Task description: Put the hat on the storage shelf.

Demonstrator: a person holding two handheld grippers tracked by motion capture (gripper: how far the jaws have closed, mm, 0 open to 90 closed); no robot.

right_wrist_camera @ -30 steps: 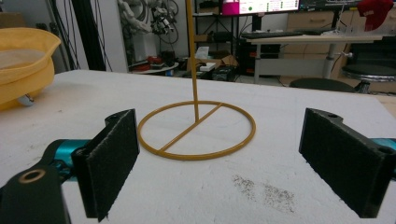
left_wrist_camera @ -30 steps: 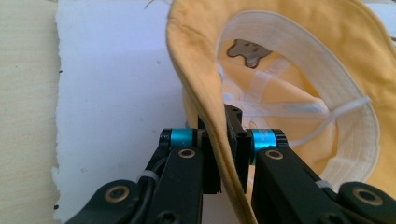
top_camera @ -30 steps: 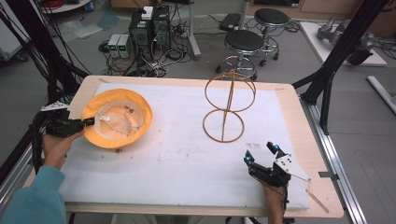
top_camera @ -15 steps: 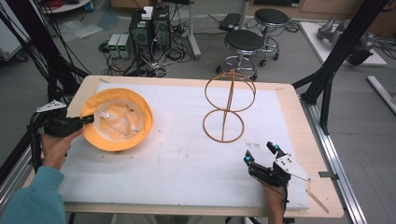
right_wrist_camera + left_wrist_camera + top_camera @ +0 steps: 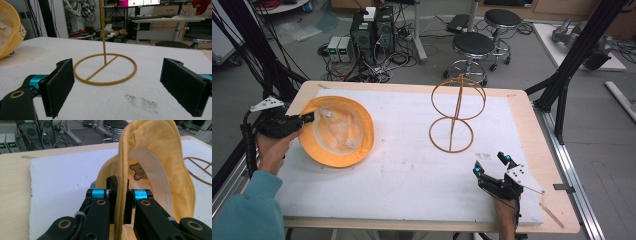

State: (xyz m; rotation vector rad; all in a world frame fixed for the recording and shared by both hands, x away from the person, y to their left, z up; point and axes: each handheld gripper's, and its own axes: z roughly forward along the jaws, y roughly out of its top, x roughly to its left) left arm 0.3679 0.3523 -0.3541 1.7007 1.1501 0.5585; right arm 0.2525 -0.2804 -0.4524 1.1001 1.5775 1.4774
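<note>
The soft yellow cloth bucket hat (image 5: pixel 337 131) with a pale, thin inner lining sits at the left part of the table, tipped up on its brim so that its open inside faces upward and toward the right. Its fabric looks like matte cotton, with a stitched, rolled edge; in the left gripper view (image 5: pixel 150 165) a small brown bear-shaped patch shows on the white inner band.

The left gripper (image 5: pixel 307 118) is at the hat's left edge, and its black jaws are closed tight on the brim: in the left gripper view (image 5: pixel 120 202) the yellow rim runs straight down between the two pads, pinched there, with the blue metal fittings on either side.

The hat's lower brim rests on the white, slightly rough foam mat (image 5: pixel 412 175) that covers the pale wooden table (image 5: pixel 532 125).

Well to the right of the hat stands a thin mustard-yellow wire stand (image 5: pixel 456 115), a flat ring base with an upright rod and rings on top.

The right gripper (image 5: pixel 493 164) rests near the table's front right corner, well apart from the hat. Its jaws stand wide apart with nothing between them; the felt-like black pads (image 5: pixel 60 85) frame the stand's ring base (image 5: pixel 105 68).
</note>
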